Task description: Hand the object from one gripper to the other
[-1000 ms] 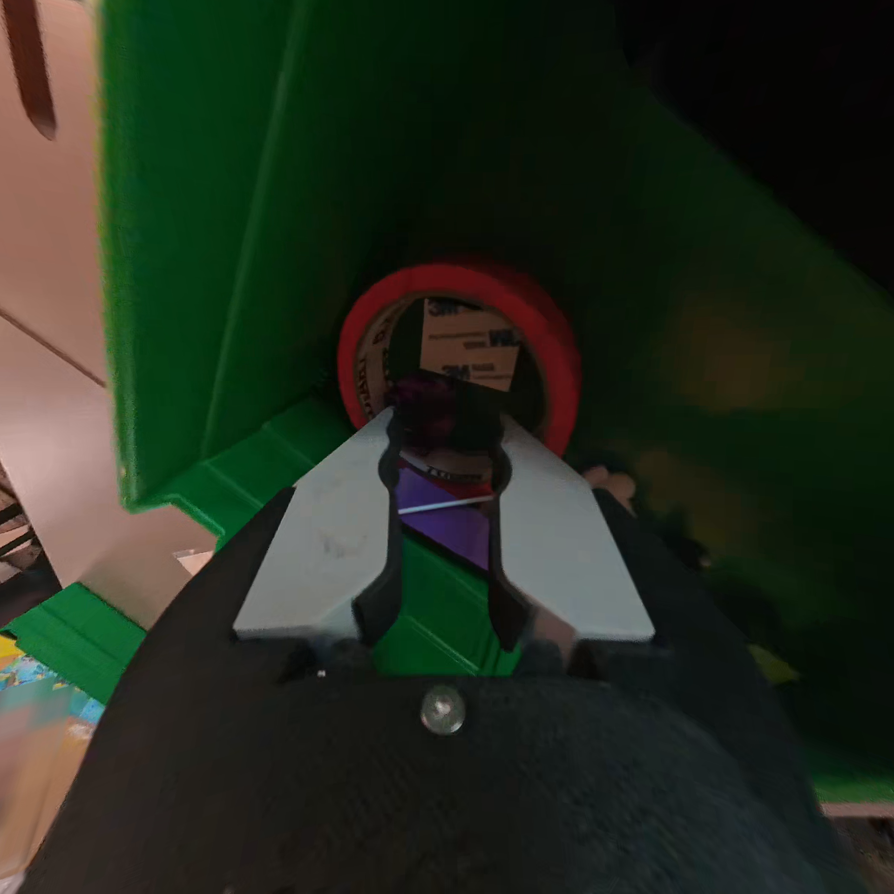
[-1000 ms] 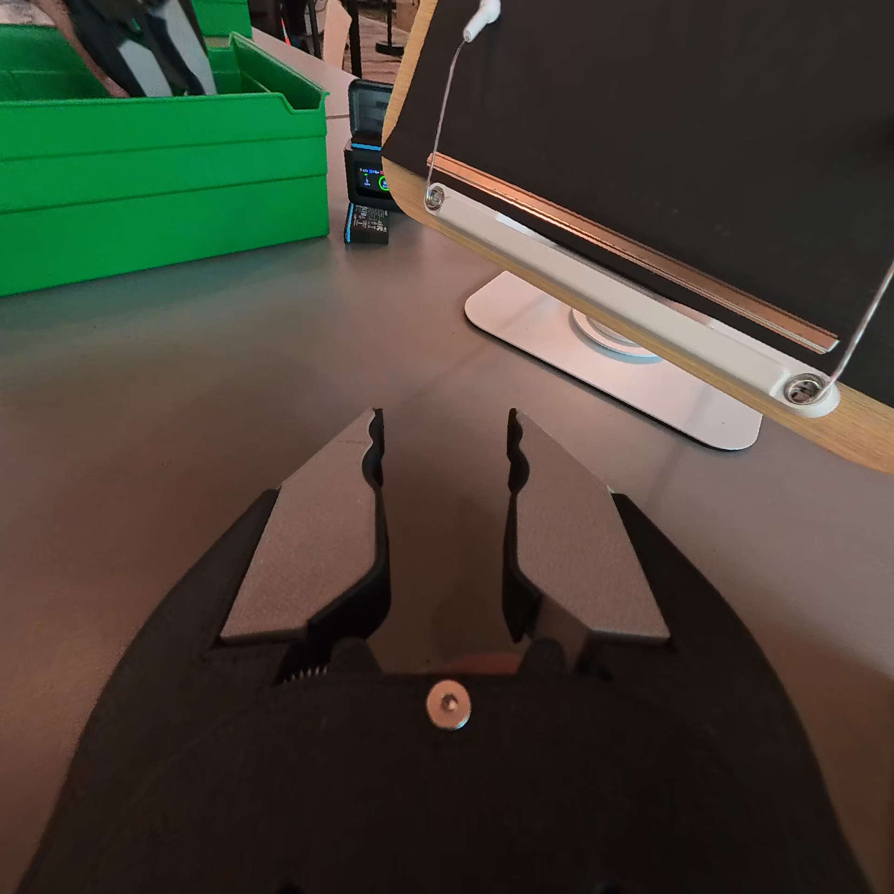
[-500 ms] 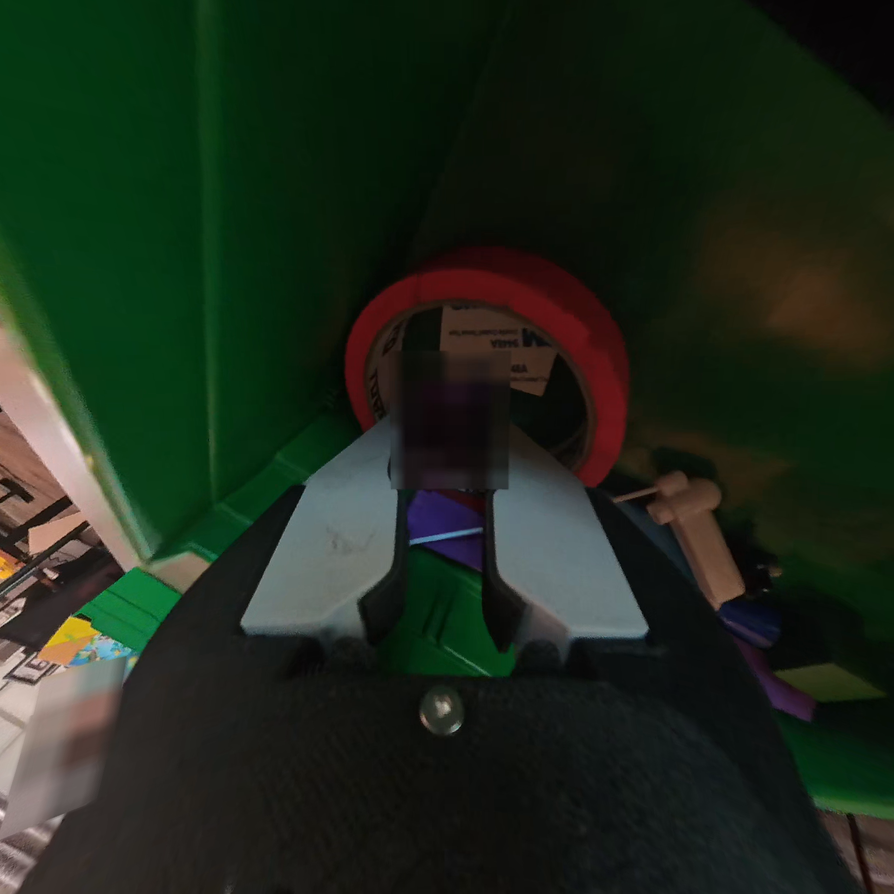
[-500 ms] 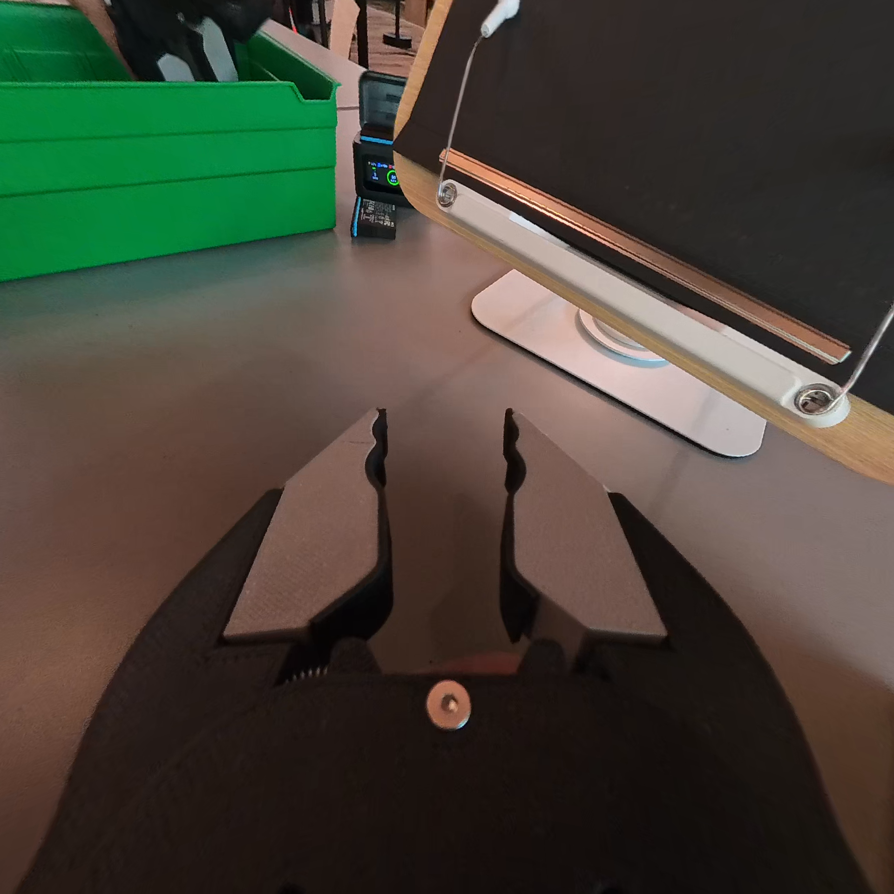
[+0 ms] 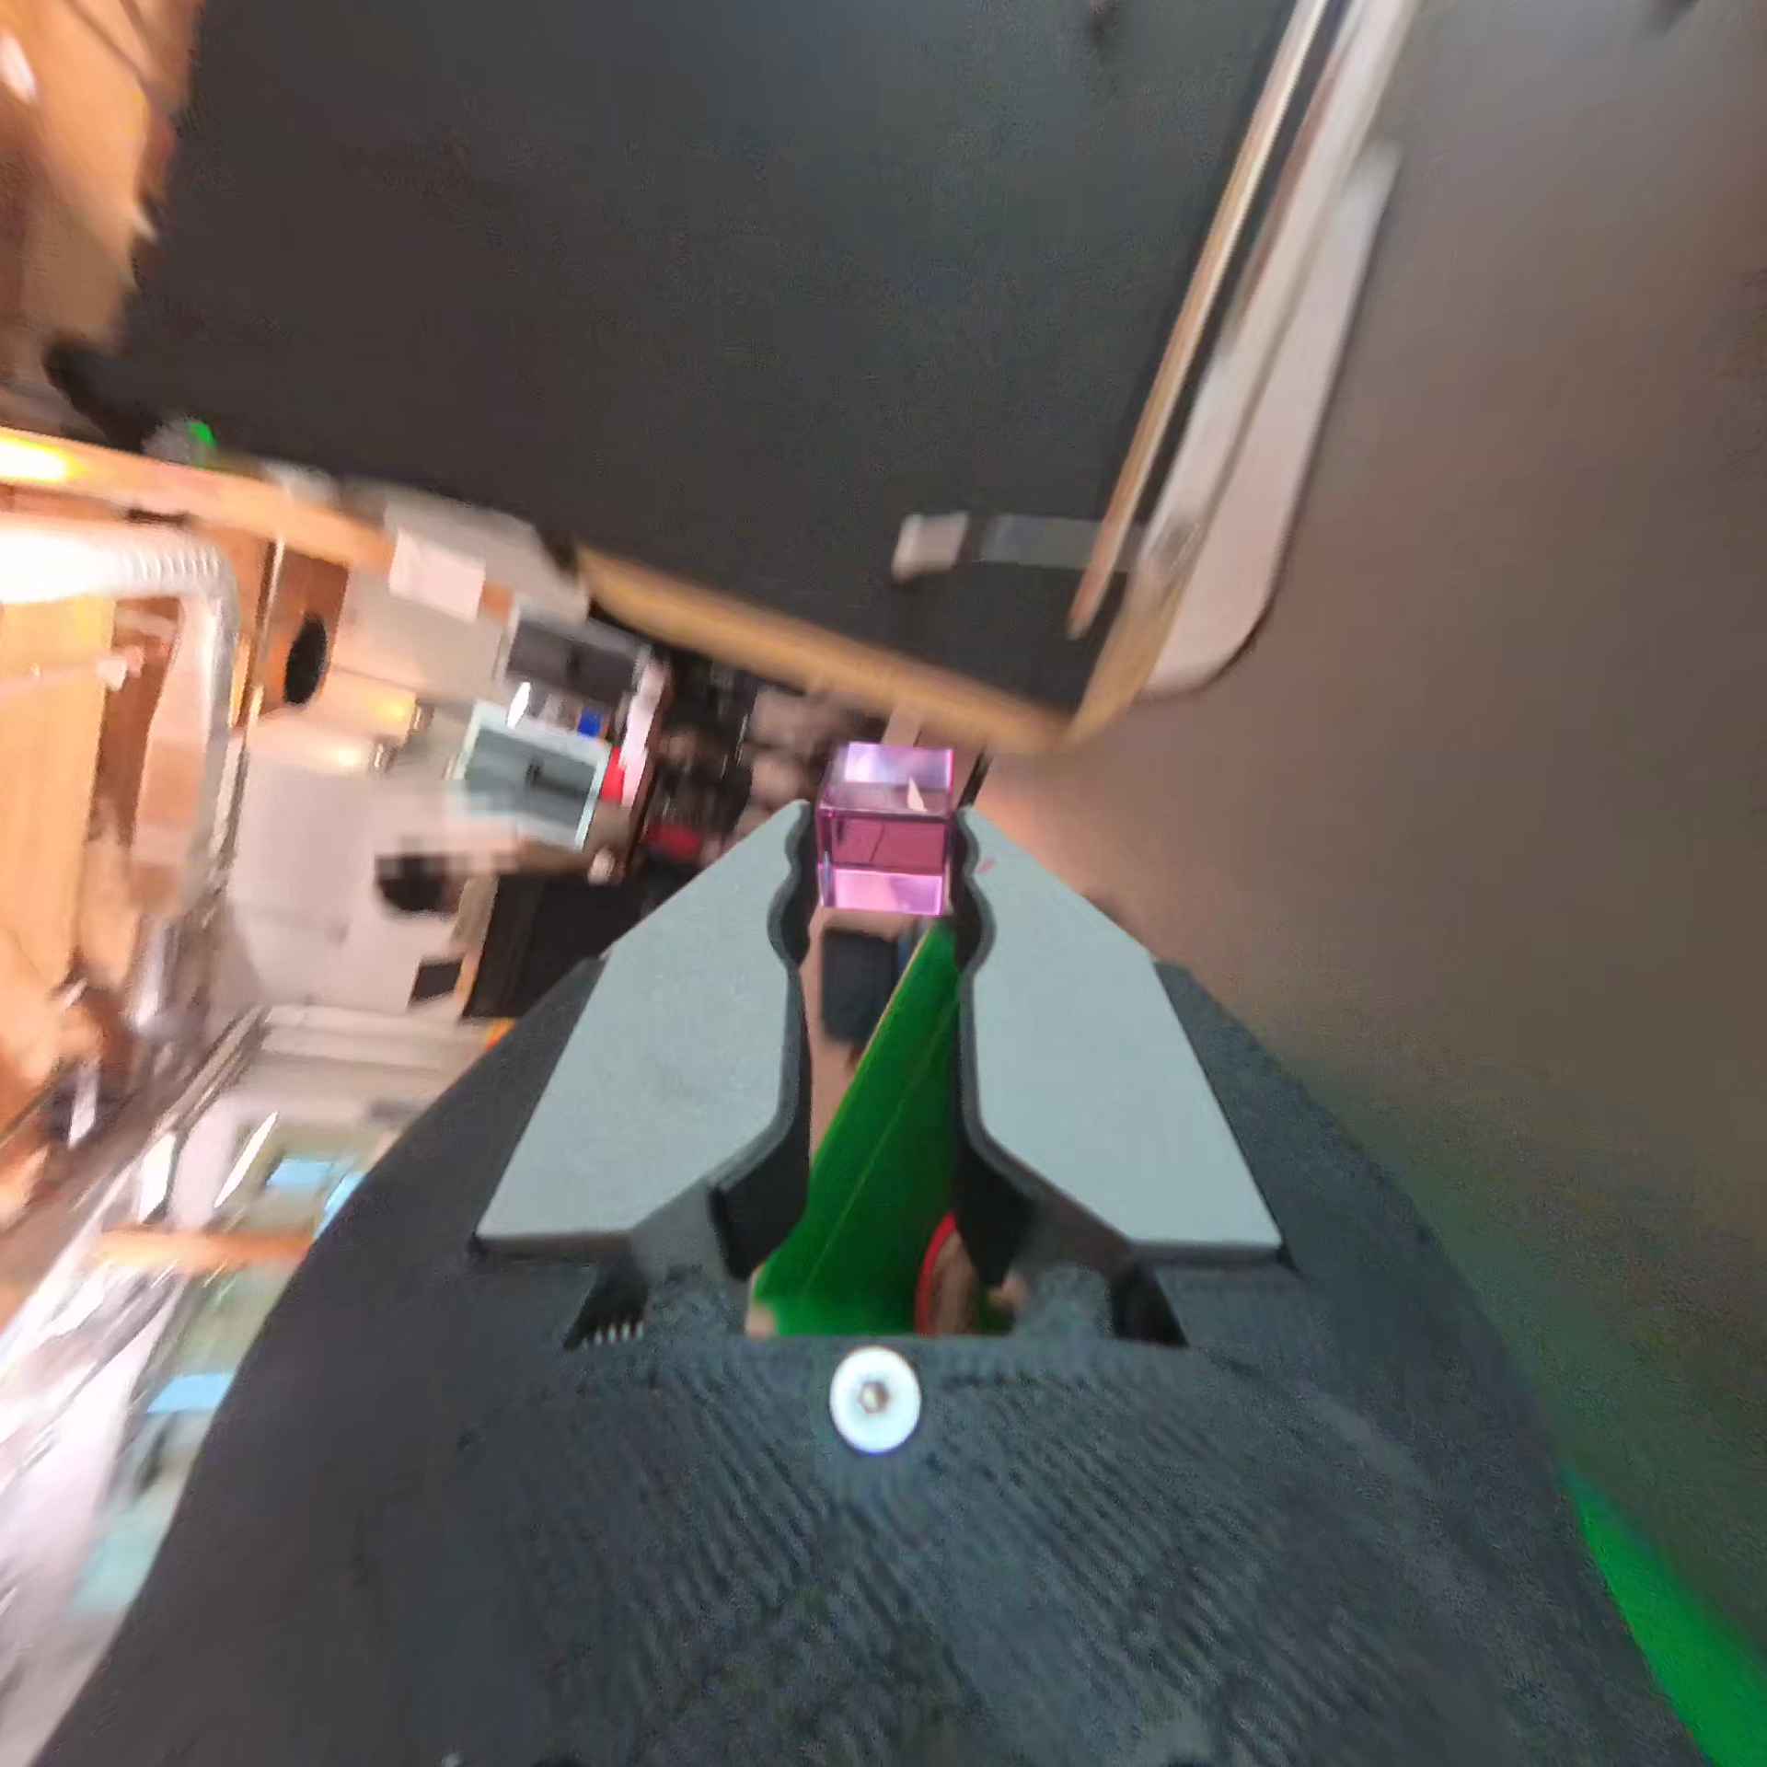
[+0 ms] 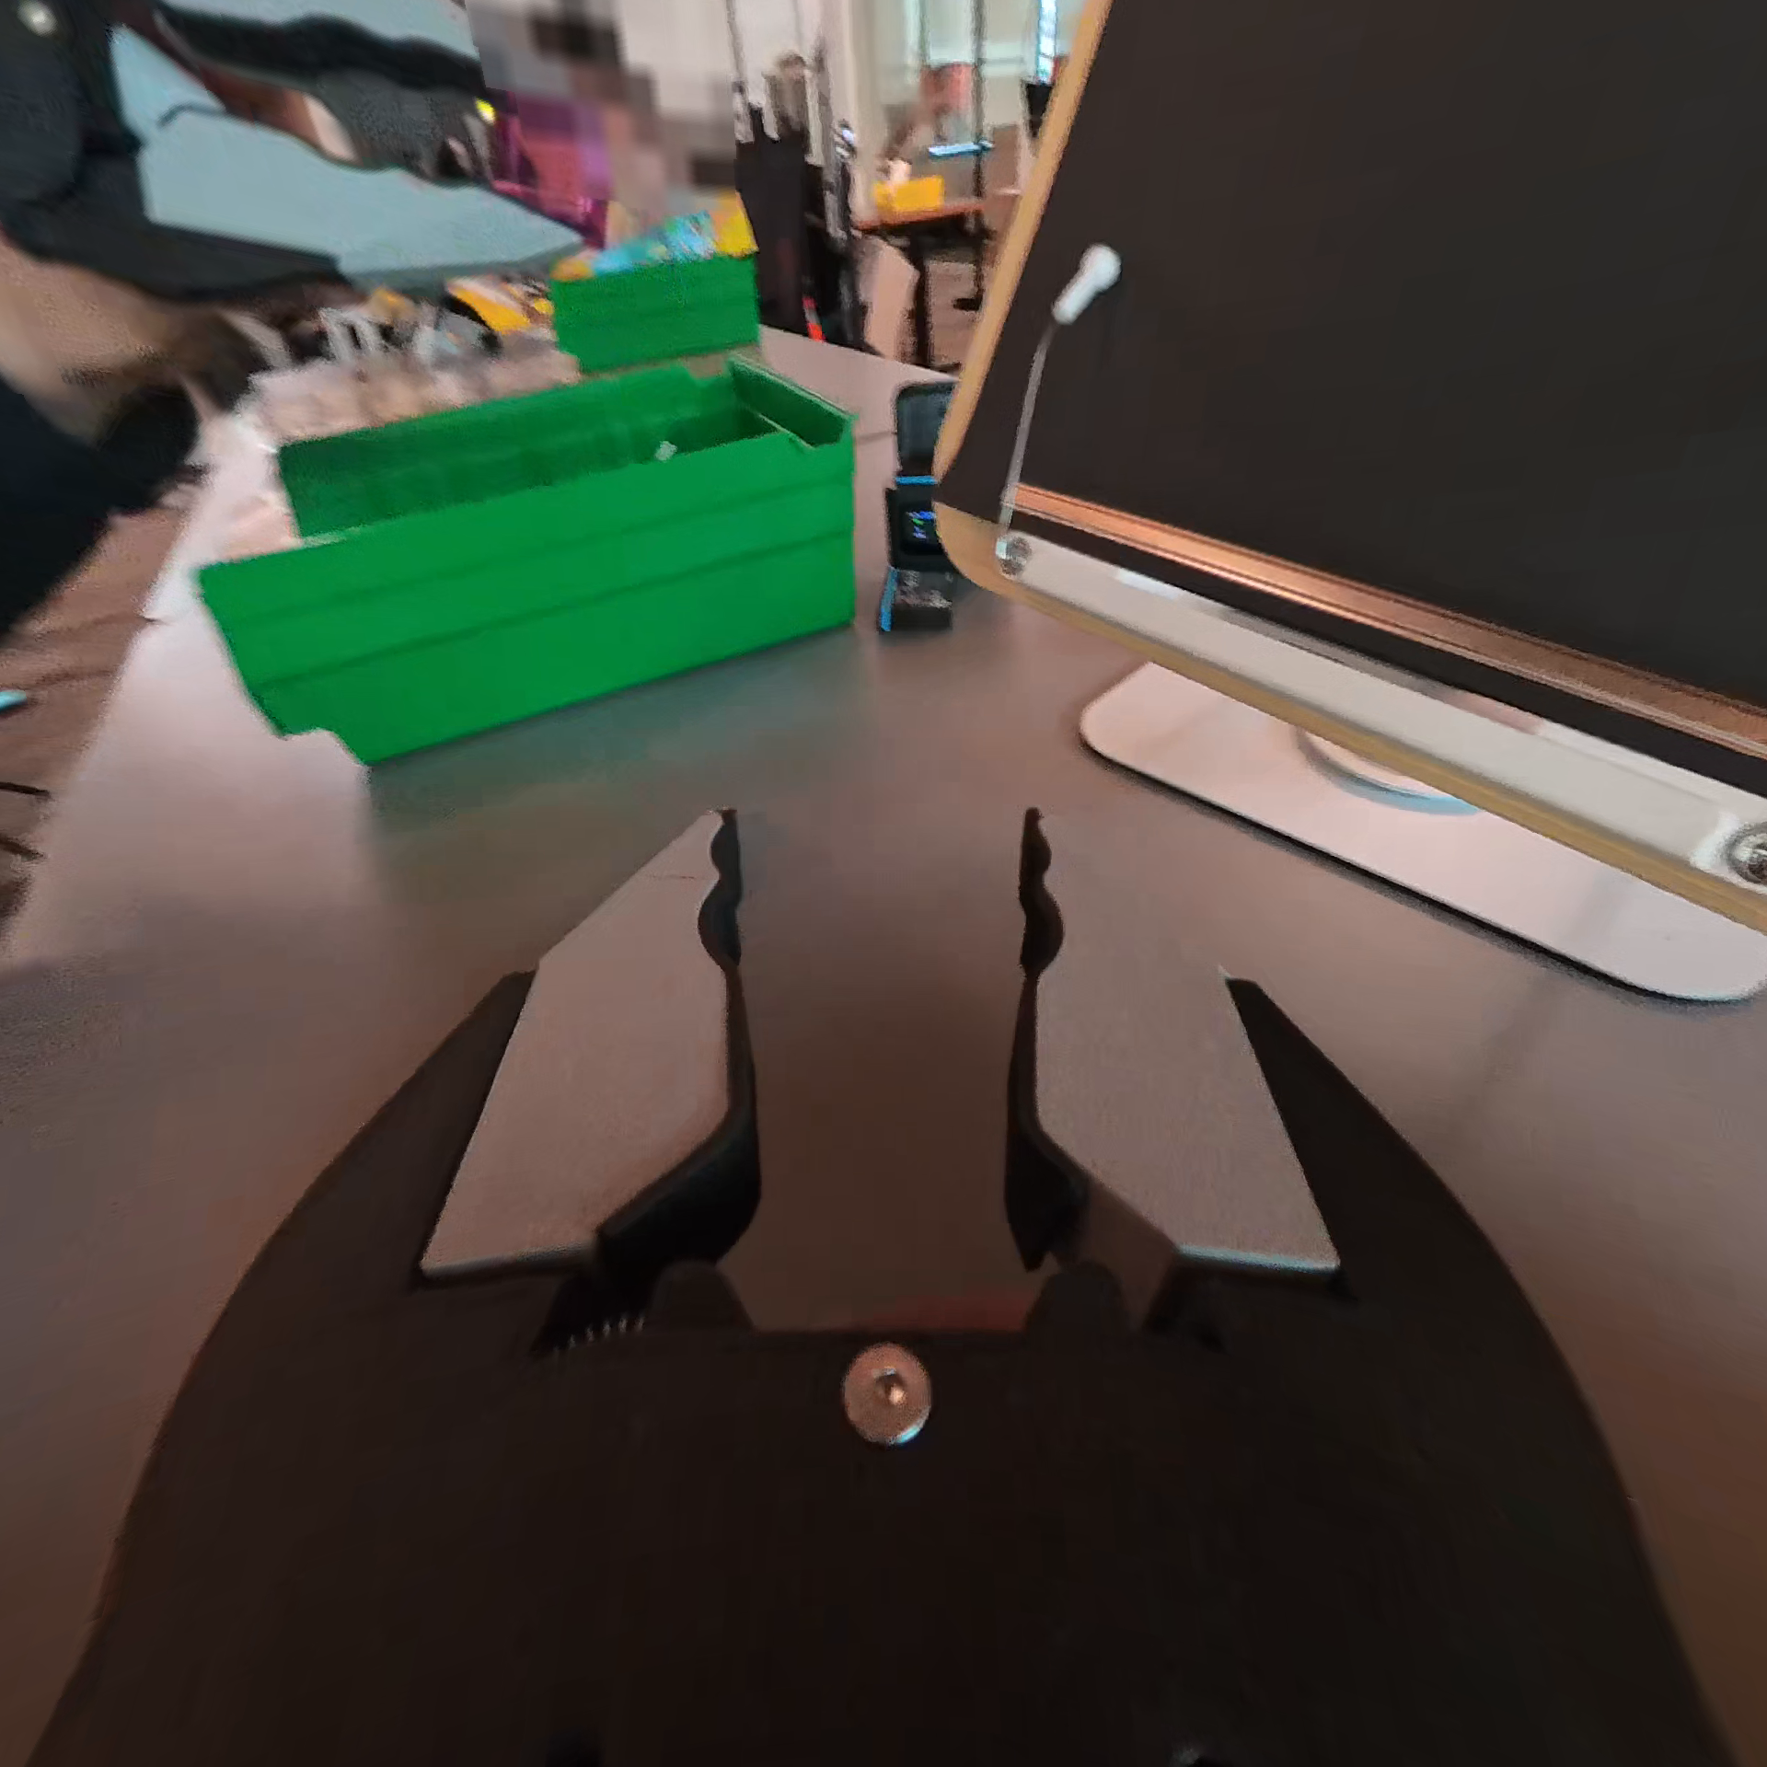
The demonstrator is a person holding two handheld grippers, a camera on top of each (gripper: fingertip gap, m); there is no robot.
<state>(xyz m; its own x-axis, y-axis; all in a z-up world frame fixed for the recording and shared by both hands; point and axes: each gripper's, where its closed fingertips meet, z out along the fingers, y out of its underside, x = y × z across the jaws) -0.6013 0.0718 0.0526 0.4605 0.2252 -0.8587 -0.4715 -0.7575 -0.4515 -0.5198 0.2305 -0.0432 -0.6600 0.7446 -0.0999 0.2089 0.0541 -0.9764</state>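
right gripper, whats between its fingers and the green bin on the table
Only bare grey table, seen in the right wrist view. The right gripper is open and empty, well short of the green bin.

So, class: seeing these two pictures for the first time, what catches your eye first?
A clear pink cube, pinched at the tips of the left claw. Next, the bright green bin on the grey table, beyond the right claw, which is open and holds nothing.

No legible writing showing anywhere, small black device [image 6: 920,535] beside the green bin [image 6: 535,612] displaying a lit screen, its marks blurring beyond reading
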